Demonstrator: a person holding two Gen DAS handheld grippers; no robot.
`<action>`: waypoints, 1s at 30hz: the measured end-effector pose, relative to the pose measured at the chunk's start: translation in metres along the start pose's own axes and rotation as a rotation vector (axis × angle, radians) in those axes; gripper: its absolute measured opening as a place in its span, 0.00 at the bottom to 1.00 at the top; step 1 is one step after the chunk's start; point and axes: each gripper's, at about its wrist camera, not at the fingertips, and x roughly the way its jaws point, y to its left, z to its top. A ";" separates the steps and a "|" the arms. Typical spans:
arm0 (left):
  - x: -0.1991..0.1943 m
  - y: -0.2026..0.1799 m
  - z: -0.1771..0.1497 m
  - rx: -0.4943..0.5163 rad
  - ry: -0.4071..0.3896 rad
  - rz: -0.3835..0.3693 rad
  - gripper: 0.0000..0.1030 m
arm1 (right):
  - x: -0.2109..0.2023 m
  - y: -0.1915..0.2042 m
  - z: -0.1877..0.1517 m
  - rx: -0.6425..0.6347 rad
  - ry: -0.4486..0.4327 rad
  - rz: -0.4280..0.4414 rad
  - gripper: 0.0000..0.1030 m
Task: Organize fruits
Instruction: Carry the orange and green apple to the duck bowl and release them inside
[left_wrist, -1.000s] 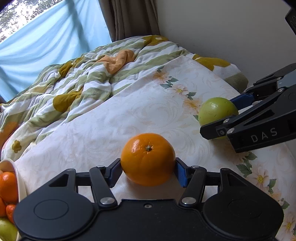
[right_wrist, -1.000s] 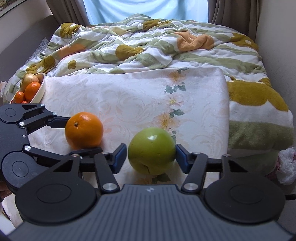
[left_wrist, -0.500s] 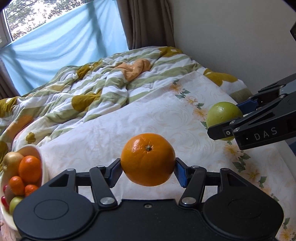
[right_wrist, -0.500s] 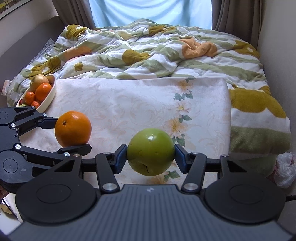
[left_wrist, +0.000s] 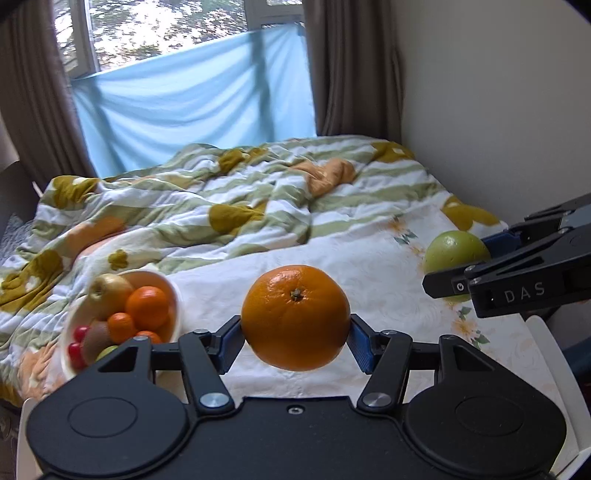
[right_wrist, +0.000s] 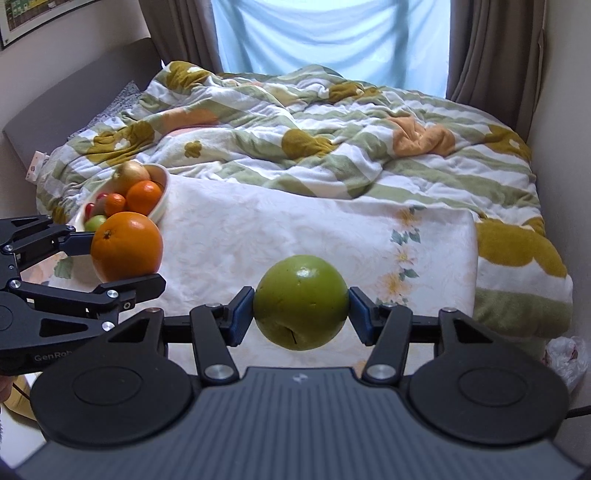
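Orange (left_wrist: 295, 317) clamped in left gripper (left_wrist: 293, 341), green apple (right_wrist: 301, 307) clamped in right gripper (right_wrist: 301, 317), both above the bedspread (right_wrist: 295, 236)

You hold the orange (left_wrist: 295, 317), stem scar up, and the green apple (right_wrist: 301, 307) clear above the floral cloth, near the filled white fruit bowl (left_wrist: 176, 295).

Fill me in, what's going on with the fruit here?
A person is sorting fruit on a bed with a handheld gripper in each hand. The left gripper is shut on an orange, held clear of the floral sheet. The right gripper is shut on a green apple, also off the bed. A white bowl already holding mixed fruit sits to the left, nearest the orange.
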 end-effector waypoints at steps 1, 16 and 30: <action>-0.006 0.004 0.000 -0.011 -0.007 0.009 0.62 | -0.003 0.005 0.001 -0.005 -0.006 0.005 0.68; -0.053 0.107 -0.013 -0.148 -0.043 0.155 0.62 | -0.007 0.096 0.037 -0.090 -0.042 0.096 0.68; -0.010 0.229 -0.011 -0.119 0.014 0.130 0.62 | 0.048 0.187 0.074 -0.025 -0.008 0.081 0.68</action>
